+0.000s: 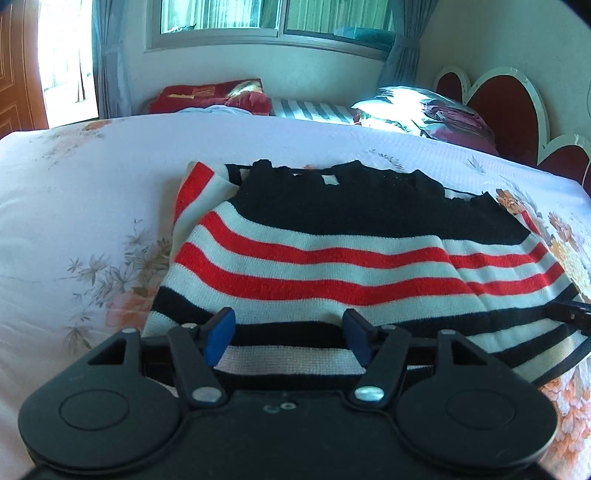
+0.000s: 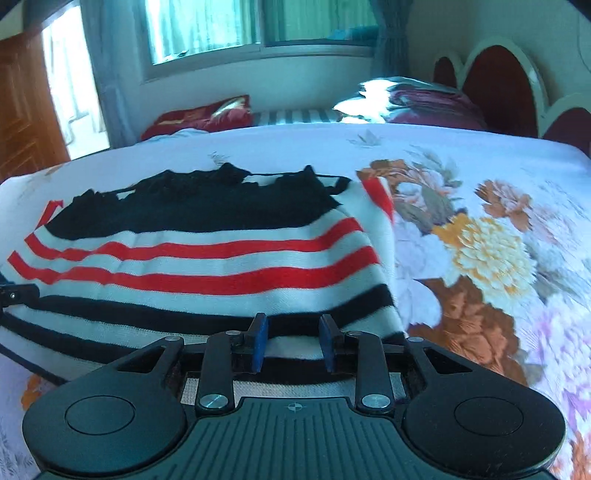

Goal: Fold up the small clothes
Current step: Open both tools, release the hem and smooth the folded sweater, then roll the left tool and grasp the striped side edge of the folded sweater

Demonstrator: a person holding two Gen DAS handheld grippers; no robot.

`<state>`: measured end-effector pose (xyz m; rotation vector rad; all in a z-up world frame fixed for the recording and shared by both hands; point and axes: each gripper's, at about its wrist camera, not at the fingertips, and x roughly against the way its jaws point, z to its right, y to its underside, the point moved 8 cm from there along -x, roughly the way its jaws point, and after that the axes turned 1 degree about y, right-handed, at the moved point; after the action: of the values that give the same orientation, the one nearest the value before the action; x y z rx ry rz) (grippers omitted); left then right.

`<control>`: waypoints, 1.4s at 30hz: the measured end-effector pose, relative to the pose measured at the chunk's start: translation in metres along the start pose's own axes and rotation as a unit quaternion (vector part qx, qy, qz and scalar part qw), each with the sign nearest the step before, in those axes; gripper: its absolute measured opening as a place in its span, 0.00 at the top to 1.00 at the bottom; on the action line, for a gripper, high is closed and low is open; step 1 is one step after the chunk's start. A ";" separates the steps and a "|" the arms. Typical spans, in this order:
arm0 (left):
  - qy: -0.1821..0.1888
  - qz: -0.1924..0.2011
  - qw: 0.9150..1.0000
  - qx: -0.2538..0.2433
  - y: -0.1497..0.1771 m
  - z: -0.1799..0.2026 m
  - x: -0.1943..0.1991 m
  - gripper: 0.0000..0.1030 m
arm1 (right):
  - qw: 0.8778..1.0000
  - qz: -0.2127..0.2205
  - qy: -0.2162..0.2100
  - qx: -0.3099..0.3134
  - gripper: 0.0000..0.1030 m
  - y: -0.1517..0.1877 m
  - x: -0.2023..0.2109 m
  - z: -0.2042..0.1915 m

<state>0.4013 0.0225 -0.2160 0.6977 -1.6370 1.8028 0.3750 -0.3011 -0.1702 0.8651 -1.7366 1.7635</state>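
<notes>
A small knit garment (image 1: 332, 251) with red, white and black stripes and a black upper part lies partly folded on the floral bedsheet (image 1: 92, 192). It also shows in the right wrist view (image 2: 207, 254). My left gripper (image 1: 290, 332) is open, its blue pads spread over the garment's near black-striped hem. My right gripper (image 2: 293, 341) is open with a narrower gap, over the near right part of the same hem. The tip of the right gripper (image 1: 570, 314) shows at the right edge of the left wrist view. The left gripper's tip (image 2: 16, 293) shows at the left edge of the right wrist view.
Red pillows (image 1: 210, 94) and a pile of bedding (image 1: 436, 114) lie at the far side of the bed. A red heart-shaped headboard (image 1: 509, 107) stands at the right. A window (image 1: 273, 18) and curtains are behind. Bare sheet (image 2: 480, 240) lies right of the garment.
</notes>
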 end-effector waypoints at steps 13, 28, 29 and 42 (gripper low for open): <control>-0.002 -0.005 1.000 0.006 -0.004 -0.003 0.018 0.29 | 1.000 0.008 -0.012 0.001 0.71 -0.010 0.025 -0.028; -0.012 -0.025 1.000 0.012 0.012 -0.019 0.018 0.27 | 0.996 -0.002 -0.061 0.063 0.52 -0.013 -0.009 -0.133; -0.009 -0.025 1.000 0.017 0.012 -0.020 0.021 0.27 | 0.996 -0.010 -0.061 0.066 0.52 -0.010 -0.014 -0.134; 0.051 -0.048 0.968 0.243 0.049 -0.061 0.054 0.17 | 0.996 0.020 -0.072 0.051 0.52 -0.033 -0.009 -0.127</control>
<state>0.3296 0.0850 -0.2166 0.8597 -1.0776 2.1485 0.3943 -0.1720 -0.1519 1.0307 -1.7785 1.8709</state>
